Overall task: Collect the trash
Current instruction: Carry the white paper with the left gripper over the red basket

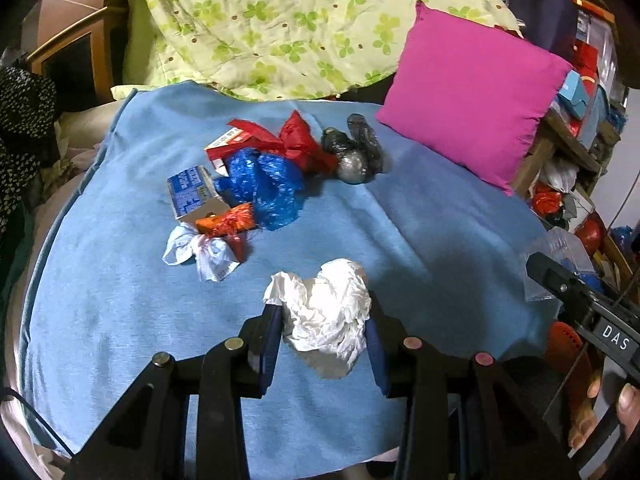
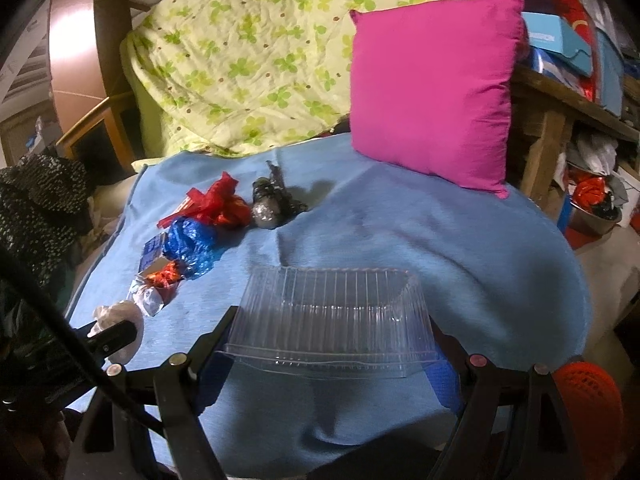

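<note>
Crumpled white tissue paper sits clamped in the left gripper jaws above the blue blanket. Right gripper jaws, wide apart, clasp a clear ribbed plastic container; more wrappers lie beyond.

1. Blanket spread on the bed, with a quilt heaped behind it and a cushion leaning at the back right corner
2. Pile of trash on the blanket, left of centre, wrapped bundle at its right end
3. Crumpled tissue nearer than the pile, between the fingers of the left gripper
4. Plastic container right of the tissue, between the fingers of the right gripper
5. Cluttered shelf right of the bed, behind the cushion
</note>
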The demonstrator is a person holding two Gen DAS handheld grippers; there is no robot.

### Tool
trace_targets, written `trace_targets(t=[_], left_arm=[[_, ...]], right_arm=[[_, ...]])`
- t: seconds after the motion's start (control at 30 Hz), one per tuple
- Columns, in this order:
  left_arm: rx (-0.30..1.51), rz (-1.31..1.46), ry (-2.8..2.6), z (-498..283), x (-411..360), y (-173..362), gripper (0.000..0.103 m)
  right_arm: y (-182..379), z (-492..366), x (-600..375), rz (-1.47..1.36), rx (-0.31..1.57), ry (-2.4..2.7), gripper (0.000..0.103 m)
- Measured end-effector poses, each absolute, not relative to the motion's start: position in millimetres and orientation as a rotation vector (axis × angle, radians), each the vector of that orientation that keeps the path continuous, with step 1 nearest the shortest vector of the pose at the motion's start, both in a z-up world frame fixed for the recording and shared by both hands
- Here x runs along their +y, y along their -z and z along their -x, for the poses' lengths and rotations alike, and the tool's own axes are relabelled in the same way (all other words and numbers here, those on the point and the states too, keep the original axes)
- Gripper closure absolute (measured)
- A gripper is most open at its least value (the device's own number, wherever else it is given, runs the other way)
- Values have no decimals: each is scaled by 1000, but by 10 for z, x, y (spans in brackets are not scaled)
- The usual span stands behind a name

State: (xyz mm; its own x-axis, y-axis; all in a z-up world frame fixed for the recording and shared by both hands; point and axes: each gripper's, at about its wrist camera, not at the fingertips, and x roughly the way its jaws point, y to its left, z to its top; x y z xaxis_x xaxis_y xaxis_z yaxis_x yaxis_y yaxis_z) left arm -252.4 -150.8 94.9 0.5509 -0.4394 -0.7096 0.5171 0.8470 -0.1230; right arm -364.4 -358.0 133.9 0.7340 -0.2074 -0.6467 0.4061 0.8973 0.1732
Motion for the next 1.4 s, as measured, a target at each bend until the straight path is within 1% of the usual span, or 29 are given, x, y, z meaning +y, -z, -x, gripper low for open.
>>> trace_targets(t=[0.5, 0.97, 1.4], left_arm=[[786, -175, 689, 2813, -1974, -1045, 63], [784, -218, 742, 2902, -2210, -1043, 63], [742, -272, 848, 3112, -2617, -1180, 63]], right_arm=[[-1297, 4141, -4063, -407, 648, 452, 18], [-1202, 4587, -4538, -474, 618, 573, 18], [-940, 5434, -5081, -536, 657, 788, 18]])
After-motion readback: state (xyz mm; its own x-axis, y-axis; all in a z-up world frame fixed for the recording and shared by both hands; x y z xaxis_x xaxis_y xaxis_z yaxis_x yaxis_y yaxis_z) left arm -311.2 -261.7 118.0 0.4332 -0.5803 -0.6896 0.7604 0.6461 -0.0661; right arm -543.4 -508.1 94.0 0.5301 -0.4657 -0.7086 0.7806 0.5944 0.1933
